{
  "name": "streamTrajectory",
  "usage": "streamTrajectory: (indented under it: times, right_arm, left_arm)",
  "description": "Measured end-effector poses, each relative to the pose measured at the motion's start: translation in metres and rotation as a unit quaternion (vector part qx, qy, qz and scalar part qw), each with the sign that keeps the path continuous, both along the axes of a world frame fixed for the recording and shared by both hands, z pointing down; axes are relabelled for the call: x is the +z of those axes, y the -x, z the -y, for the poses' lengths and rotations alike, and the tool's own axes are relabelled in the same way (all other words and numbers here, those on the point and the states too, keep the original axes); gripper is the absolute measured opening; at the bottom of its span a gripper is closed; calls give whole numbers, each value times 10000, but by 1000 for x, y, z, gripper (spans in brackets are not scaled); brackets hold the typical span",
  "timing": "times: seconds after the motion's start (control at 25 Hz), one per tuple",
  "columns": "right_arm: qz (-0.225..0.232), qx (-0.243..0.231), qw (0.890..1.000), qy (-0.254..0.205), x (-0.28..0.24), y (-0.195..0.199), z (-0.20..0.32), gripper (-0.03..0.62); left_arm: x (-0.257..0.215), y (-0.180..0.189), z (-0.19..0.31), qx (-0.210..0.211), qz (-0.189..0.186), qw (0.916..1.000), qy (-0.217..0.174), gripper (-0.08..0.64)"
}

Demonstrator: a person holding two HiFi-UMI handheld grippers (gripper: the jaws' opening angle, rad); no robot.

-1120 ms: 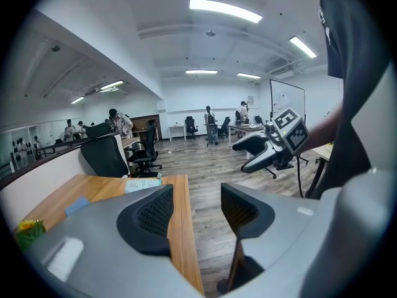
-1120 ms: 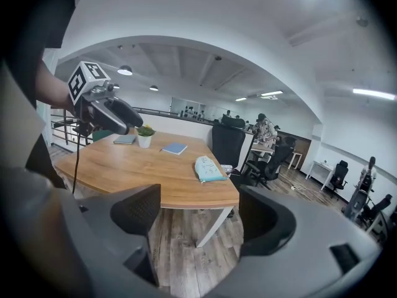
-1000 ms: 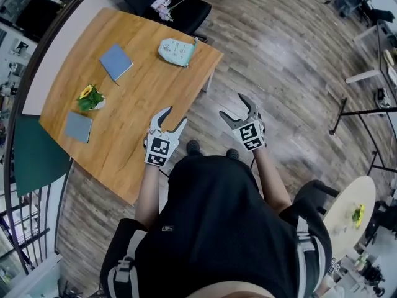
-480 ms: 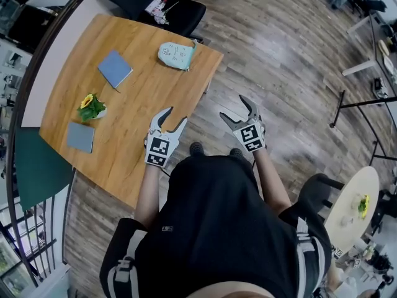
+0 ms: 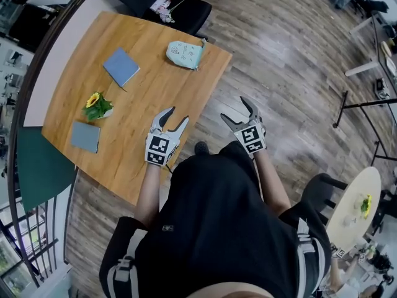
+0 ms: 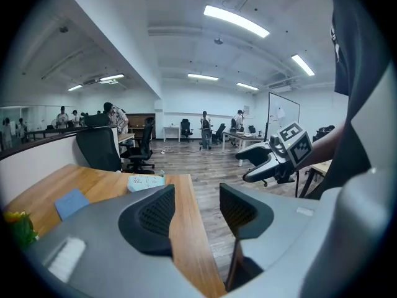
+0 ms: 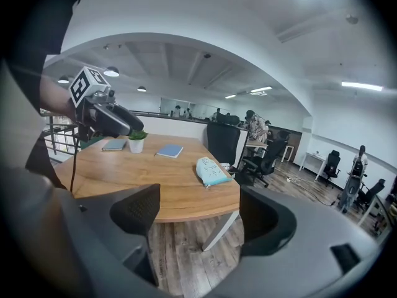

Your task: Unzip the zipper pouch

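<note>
The light teal zipper pouch (image 5: 185, 53) lies flat near the far right corner of the wooden table (image 5: 142, 92); it also shows in the left gripper view as the pouch (image 6: 145, 181) and in the right gripper view as the pouch (image 7: 212, 171). My left gripper (image 5: 172, 117) hovers open over the table's near edge, well short of the pouch. My right gripper (image 5: 237, 108) is open over the floor, off the table's right side. Nothing is between either pair of jaws. The left gripper (image 7: 102, 110) also appears in the right gripper view, and the right gripper (image 6: 273, 160) in the left gripper view.
On the table lie two blue notebooks (image 5: 121, 66) (image 5: 85, 136) and a small potted yellow flower (image 5: 96, 107). A black office chair (image 5: 158, 2) stands behind the far edge. A round table (image 5: 350, 210) and a metal stand (image 5: 366, 112) are to the right on the wood floor.
The view has shifted slightly, so the table and pouch sit a little further right and lower in the head view. Both grippers stay open in nearly the same places.
</note>
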State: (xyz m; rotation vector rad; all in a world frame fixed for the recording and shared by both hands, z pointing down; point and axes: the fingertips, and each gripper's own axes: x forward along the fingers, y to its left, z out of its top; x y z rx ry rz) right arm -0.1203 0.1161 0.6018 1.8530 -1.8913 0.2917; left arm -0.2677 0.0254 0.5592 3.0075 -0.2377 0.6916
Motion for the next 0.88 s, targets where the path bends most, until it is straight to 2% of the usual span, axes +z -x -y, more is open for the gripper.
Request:
streamTrajectory:
  times: [0.24,0.56,0.88]
  right_arm:
    - [17,-62,10000,28,1,0,11,400]
    - [94,-333,9993,118,14,-16,36,399]
    - [170,-748,9970,131,18,-65,86,395]
  left_arm:
    - [8,5,12,-169,-33,9994,290,222]
    - [20,-7,28,-411,62,9983,396,221]
    - [28,-49,58,-845,19,9939,706,219]
